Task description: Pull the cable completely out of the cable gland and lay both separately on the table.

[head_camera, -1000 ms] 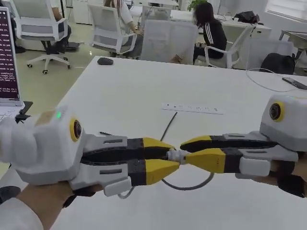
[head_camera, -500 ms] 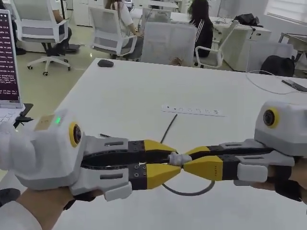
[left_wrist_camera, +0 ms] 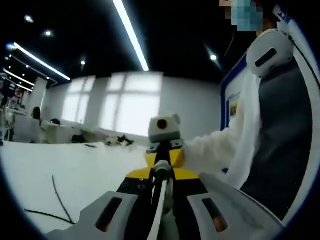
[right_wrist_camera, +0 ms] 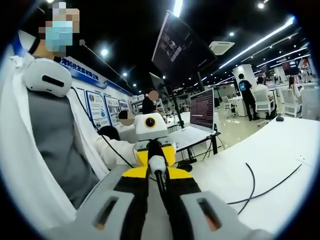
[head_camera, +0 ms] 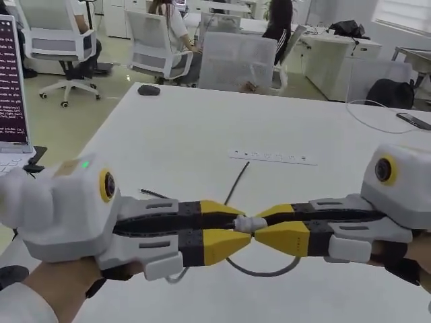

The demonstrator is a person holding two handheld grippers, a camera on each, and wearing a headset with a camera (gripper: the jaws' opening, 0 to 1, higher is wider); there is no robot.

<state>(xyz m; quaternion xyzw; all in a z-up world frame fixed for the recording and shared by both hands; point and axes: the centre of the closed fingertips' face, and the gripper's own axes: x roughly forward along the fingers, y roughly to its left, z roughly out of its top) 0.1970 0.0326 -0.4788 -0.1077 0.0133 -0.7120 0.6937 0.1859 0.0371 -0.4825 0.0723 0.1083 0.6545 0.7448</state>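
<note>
In the head view my two grippers meet tip to tip above the white table (head_camera: 202,128). Between their yellow tips sits the small pale cable gland (head_camera: 248,222). My left gripper (head_camera: 237,225) comes in from the left and is shut on the gland (left_wrist_camera: 162,170). From the right, my right gripper (head_camera: 261,225) is shut on the grey cable (head_camera: 269,270), which hangs in a loop under the grippers. In the right gripper view the dark cable (right_wrist_camera: 160,184) runs between my jaws up to the gland (right_wrist_camera: 156,162). The cable is still in the gland.
A white power strip (head_camera: 269,156) lies mid-table with a black lead (head_camera: 236,182) running toward me. A mouse (head_camera: 148,89) sits at the far edge, a laptop (head_camera: 10,87) at the left, a phone (head_camera: 414,118) at the right. Office chairs and people are beyond the table.
Both grippers stay tip to tip on the gland and cable, and have sunk slightly. The hanging loop has barely changed.
</note>
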